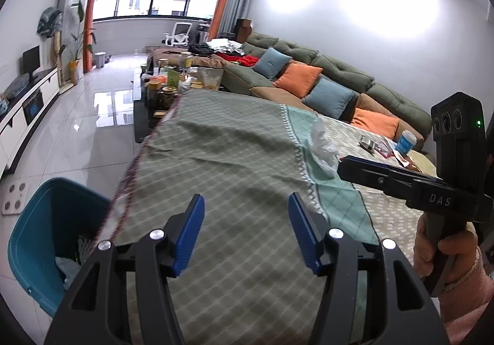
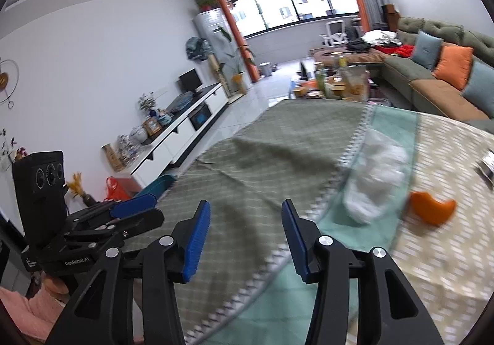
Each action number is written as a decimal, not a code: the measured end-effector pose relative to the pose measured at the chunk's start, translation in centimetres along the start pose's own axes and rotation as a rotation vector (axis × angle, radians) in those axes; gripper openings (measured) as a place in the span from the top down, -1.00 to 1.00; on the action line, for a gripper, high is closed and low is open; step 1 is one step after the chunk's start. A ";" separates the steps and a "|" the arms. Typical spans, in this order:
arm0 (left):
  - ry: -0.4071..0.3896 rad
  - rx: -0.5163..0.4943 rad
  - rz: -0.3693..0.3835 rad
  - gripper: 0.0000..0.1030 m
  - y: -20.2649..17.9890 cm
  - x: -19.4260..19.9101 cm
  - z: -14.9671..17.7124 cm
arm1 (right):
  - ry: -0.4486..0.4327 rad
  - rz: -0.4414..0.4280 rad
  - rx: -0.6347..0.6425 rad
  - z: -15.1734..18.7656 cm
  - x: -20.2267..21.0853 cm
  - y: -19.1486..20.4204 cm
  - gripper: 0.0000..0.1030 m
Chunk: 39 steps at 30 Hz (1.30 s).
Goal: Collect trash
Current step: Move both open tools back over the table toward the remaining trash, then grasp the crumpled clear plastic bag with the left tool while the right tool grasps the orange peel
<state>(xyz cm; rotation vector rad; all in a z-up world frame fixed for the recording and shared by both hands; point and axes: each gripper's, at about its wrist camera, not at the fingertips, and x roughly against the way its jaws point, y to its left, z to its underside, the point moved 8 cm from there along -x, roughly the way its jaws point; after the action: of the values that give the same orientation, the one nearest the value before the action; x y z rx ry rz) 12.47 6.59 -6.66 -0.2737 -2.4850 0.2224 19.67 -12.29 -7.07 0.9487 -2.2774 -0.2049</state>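
Both your grippers are empty. The left gripper (image 1: 246,232) has its blue pads apart over bare green-checked tablecloth (image 1: 222,159), and the right gripper (image 2: 246,240) likewise stands parted with only cloth between its pads. Neither touches anything.

Nearest the right gripper, on the pale teal band of the cloth, lies the crumpled white plastic wrapper (image 2: 378,175), and just beside it toward the table's right edge sits an orange scrap (image 2: 432,210) that looks like peel. Take the wrapper first: judging by its loose, crinkly form, it will squash and slide, so come down over its bulk and close on a thick fold, not a stray corner. Farther along the right edge, a small black-and-red packet (image 1: 369,142) and a blue-labelled tub (image 1: 405,142) wait near the sofa side.

The teal bin (image 1: 46,221) stands on the floor off the table's near left corner, so carry across low and release well inside its rim.

Motion blur smears the wrapper and the orange scrap in the right wrist view, so their exact outlines are uncertain. The bin's inside is partly cut off by the cloth edge and the left gripper; something pale lies in it, but what, you cannot tell.
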 end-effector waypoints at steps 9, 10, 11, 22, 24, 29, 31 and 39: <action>0.037 -0.051 0.030 -0.12 -3.3 -2.3 0.0 | -0.030 0.081 -0.067 0.9 3.0 -5.4 0.03; 0.041 -0.055 0.032 -0.12 -3.5 -2.4 0.1 | -0.033 0.088 -0.073 0.9 3.3 -5.8 0.03; 0.047 -0.059 0.037 -0.12 -3.8 -2.6 0.2 | -0.035 0.093 -0.079 1.0 3.4 -6.2 0.03; 0.093 -0.116 0.096 -0.12 -7.8 -5.8 -0.5 | -0.055 0.169 -0.131 1.4 4.9 -10.3 0.02; 0.100 -0.129 0.104 -0.12 -8.6 -6.7 -0.7 | -0.059 0.182 -0.143 1.5 5.1 -11.2 0.02; 0.119 -0.137 0.113 -0.12 -10.0 -8.6 -1.4 | -0.060 0.212 -0.168 1.6 5.6 -13.2 0.01; 0.124 -0.137 0.115 -0.12 -10.4 -9.3 -1.7 | -0.059 0.219 -0.179 1.5 5.6 -13.9 -0.02; 0.179 -0.137 0.106 -0.09 -11.5 -13.2 -2.6 | -0.032 0.252 -0.204 0.6 4.2 -16.0 -0.06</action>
<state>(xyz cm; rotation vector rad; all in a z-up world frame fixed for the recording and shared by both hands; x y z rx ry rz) 22.78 -7.56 -9.51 -0.4629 -2.3133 0.0679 26.33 -26.87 -11.36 0.5530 -2.3268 -0.3359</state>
